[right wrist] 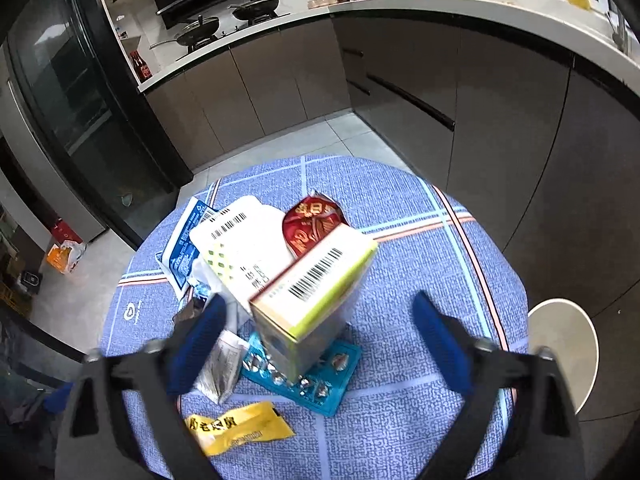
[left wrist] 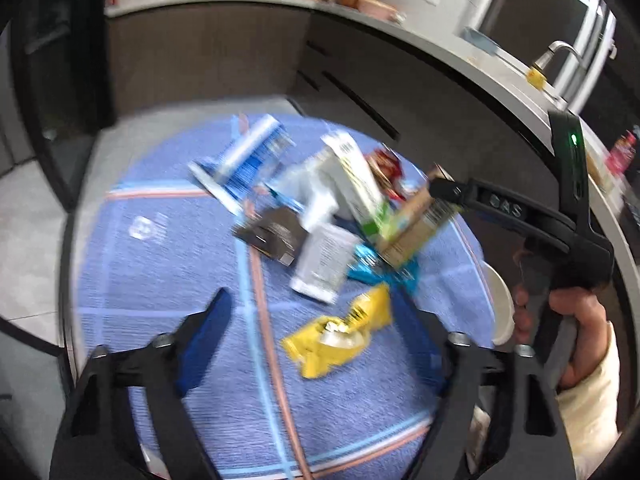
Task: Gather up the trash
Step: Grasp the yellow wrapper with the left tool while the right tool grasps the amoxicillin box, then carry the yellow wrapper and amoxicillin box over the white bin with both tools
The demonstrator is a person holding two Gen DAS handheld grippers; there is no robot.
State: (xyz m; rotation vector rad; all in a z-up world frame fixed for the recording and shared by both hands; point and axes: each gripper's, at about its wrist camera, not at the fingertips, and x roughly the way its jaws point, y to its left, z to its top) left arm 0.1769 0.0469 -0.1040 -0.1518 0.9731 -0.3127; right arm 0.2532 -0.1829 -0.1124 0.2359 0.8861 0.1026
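Trash heap mid-worktop (right wrist: pixel 400 208), on blue plaid cloth: barcoded carton (right wrist: pixel 316 296) tilted atop teal blister pack (right wrist: pixel 320 380); red wrapper (right wrist: pixel 310 220) at 12 o'clock behind it, yellow wrapper (right wrist: pixel 236 428) at 7 o'clock. Right gripper (right wrist: pixel 320 328) fingers apart, carton between, untouched. Left gripper (left wrist: pixel 320 336) fingers apart, empty, above yellow wrapper.

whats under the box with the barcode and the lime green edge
The box stands tilted on a teal blister pack whose foil pockets show at its base. A white box leans behind it. Anything directly beneath its base is covered.
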